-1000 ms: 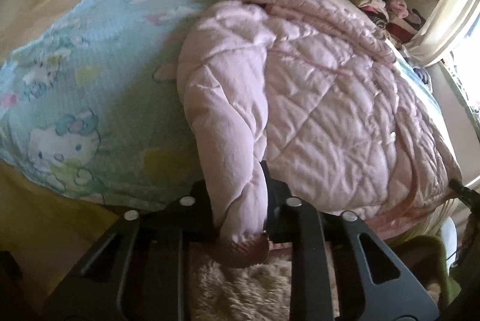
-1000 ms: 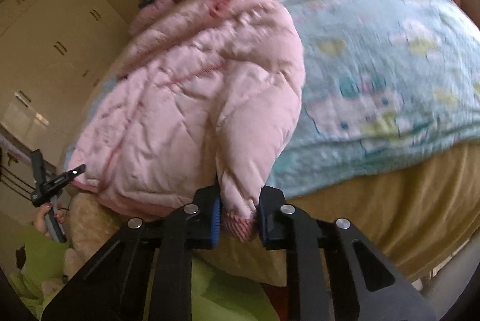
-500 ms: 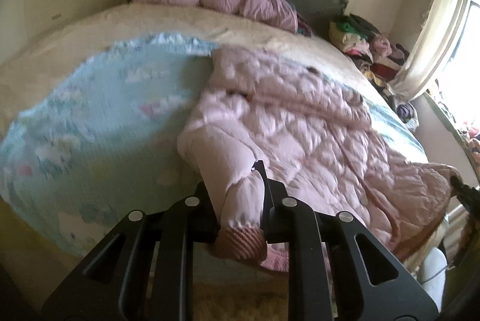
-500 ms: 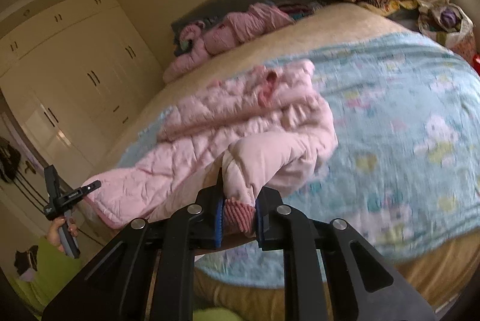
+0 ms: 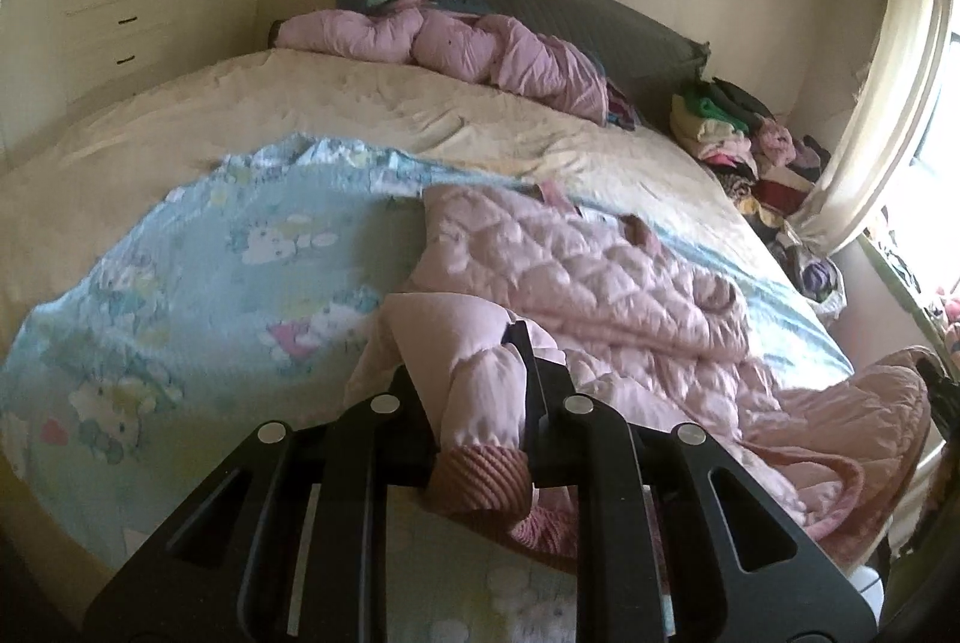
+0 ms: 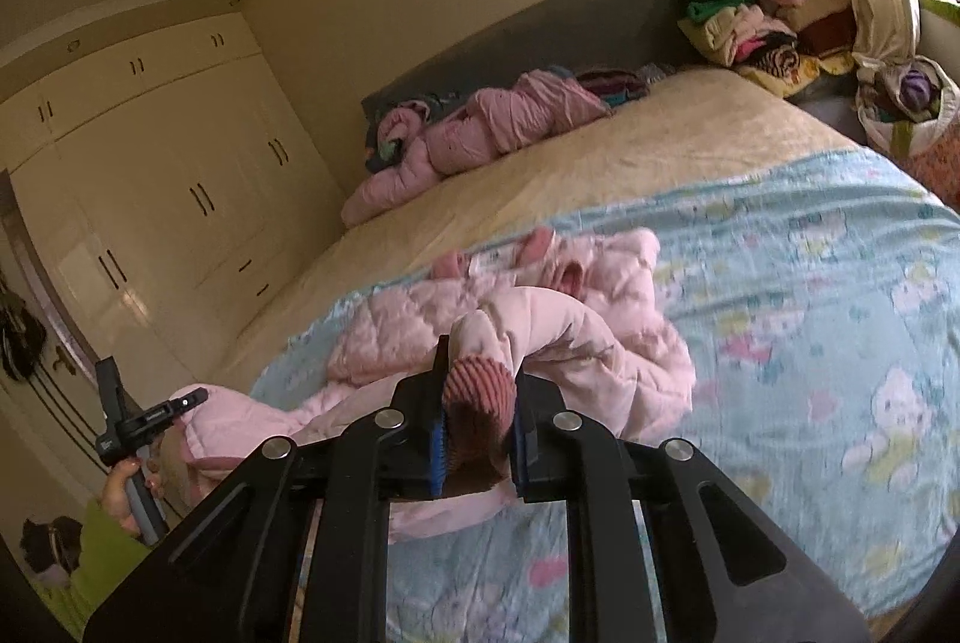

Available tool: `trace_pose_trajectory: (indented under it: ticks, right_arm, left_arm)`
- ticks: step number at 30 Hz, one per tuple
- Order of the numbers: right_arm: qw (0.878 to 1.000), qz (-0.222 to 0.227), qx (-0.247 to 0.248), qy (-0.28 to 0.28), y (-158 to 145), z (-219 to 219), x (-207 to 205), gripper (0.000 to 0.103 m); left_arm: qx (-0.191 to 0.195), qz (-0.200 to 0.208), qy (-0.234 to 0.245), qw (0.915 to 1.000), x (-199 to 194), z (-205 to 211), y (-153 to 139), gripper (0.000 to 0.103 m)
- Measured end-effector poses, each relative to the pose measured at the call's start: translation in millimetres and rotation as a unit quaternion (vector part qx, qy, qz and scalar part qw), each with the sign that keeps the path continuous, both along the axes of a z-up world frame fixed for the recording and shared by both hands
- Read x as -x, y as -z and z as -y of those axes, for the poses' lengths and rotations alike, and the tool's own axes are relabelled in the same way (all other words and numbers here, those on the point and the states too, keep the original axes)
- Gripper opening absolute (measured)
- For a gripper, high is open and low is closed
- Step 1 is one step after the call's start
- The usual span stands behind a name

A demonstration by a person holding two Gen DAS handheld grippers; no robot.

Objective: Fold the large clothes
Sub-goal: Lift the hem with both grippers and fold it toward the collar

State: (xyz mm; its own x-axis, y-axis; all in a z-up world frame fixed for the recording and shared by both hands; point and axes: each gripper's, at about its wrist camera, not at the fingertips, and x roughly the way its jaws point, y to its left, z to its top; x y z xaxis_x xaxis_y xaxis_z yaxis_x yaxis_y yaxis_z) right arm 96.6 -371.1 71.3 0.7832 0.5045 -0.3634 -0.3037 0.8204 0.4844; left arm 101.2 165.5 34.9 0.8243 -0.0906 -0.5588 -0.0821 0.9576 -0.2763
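A pink quilted jacket (image 5: 576,277) lies on a light blue cartoon-print blanket (image 5: 210,283) on the bed. My left gripper (image 5: 465,361) is shut on one sleeve, just above its ribbed cuff (image 5: 480,481), and holds it raised over the near edge. In the right wrist view the same jacket (image 6: 606,295) is bunched up. There my right gripper (image 6: 480,367) is shut on the other sleeve's ribbed cuff (image 6: 480,397). The left gripper (image 6: 147,421) also shows at the far left of that view, held by a hand (image 6: 123,499), with the jacket's hem beside it.
A beige bed sheet (image 5: 360,102) runs back to a dark headboard (image 5: 570,6). A second pink coat (image 5: 456,36) lies by the headboard. A pile of clothes (image 5: 732,126) and a curtain (image 5: 888,102) stand to the right. A cream wardrobe (image 6: 150,193) lines the left wall.
Both grippers have risen and tipped up, each still shut on its sleeve. The sleeves have lifted off the bed edge and the jacket has bunched up.
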Motion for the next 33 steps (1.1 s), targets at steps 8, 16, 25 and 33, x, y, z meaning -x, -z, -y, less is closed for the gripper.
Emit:
trace_pose_trajectory:
  ticks: [8,16,25,33]
  right_arm:
    - [1.000,0.013,-0.010,0.020,-11,7,-39,0.014]
    - [0.999,0.014,-0.008,0.039,-17,10,-90,0.014]
    - [0.998,0.009,0.000,0.066,-12,7,-141,0.014]
    - [0.996,-0.007,-0.004,0.089,1,4,-181,0.014]
  left_arm:
    - [-0.020,0.016,-0.024,0.9994,-35,8,-18,0.011]
    - [-0.042,0.023,-0.050,0.9976,-76,16,-23,0.011]
    - [-0.048,0.023,-0.066,0.9964,-117,18,-17,0.011]
    - [-0.038,0.022,-0.079,0.9959,-141,18,-11,0.012]
